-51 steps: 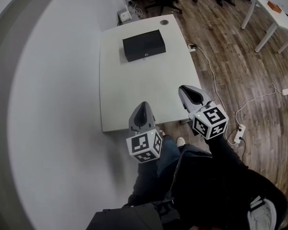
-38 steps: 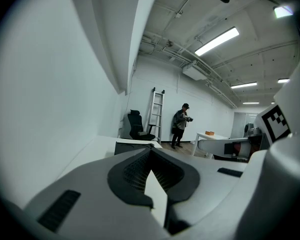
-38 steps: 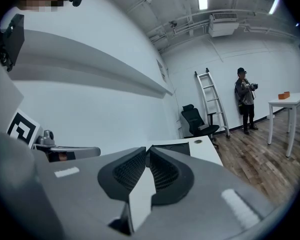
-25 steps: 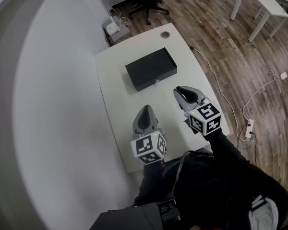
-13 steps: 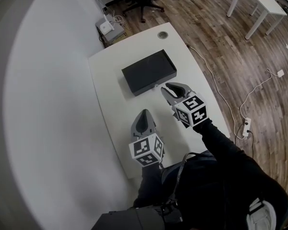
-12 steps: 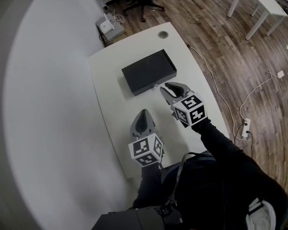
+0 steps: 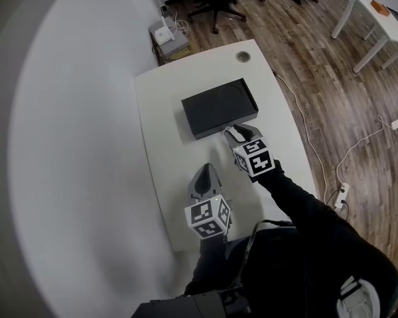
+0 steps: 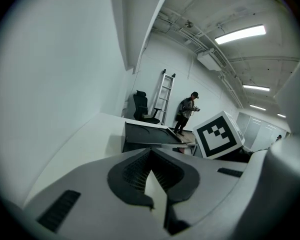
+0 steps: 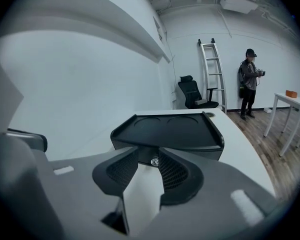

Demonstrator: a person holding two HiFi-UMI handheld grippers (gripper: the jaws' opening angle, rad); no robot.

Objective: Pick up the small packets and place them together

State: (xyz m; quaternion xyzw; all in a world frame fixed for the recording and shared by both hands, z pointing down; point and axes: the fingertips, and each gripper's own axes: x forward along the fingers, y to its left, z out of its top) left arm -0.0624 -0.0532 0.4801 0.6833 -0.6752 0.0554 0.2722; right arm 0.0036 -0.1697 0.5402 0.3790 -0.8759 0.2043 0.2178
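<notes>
Although the packets could not be made out in any view, the right gripper (image 7: 233, 133) sat at the front wall of a black box (image 7: 219, 106). Its fingers (image 9: 175, 171) stood apart and had just been opening. The box's small round metal knob (image 9: 154, 161) showed in the gap at their tips; whether the ribbed pads touched it could not be told.

The left gripper (image 7: 203, 172) hung over the white surface (image 7: 162, 151) nearer the person, well apart from the box, its fingers (image 8: 132, 171) together at the tips.

Two seconds before, both grippers were at the near edge of the surface, far short of the box. Since then the right one had crossed to the box front, while the left had held back.

The box was flat and rectangular, matte black, its top a shallow tray with a raised rim and two round recesses. The surface was smooth with rounded corners and stood on a floor (image 7: 318, 65) of wood planks.
</notes>
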